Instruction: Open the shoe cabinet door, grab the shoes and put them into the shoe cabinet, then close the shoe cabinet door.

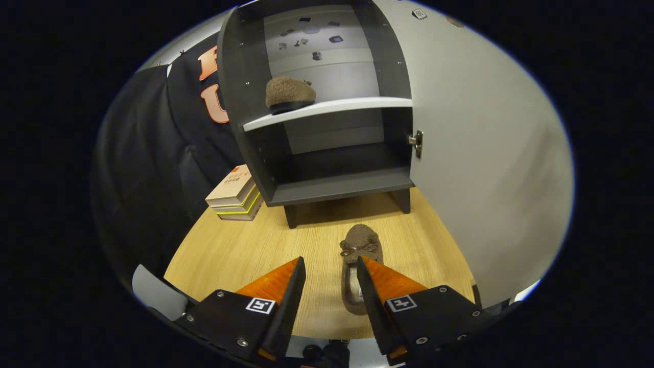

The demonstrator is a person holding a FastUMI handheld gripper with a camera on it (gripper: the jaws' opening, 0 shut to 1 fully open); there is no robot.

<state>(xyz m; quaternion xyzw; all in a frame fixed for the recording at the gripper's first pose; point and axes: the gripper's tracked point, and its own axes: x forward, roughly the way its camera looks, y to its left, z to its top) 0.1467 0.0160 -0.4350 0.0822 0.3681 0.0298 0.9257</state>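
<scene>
Shoe cabinet [327, 186] stands on the wooden table [230, 250], door [480, 153] swung wide open, hinged on the right side with a metal hinge [417, 143] showing at the frame edge. Inside: two compartments split by a pale shelf [327, 110]. On the shelf, left part, sits one brown fuzzy shoe [289, 94], dark sole down. Lower compartment holds nothing visible. Small dark marks on the back panel of the upper compartment, too small to make out.

Second shoe [359, 255], same brown fuzzy kind with a small bow on top, lies on the table in front of the cabinet, toe pointing toward it. Its heel end sits between the fingers, closer to the right one.

Gripper [331, 268]: fingers spread apart, a clear gap between the tips. The right finger overlaps the shoe's edge in the view; cannot tell whether it touches. The left finger is clear of the shoe, over bare tabletop. Nothing pinched.

A stack of books [234, 195] rests on the table just beside the cabinet's left foot.
</scene>
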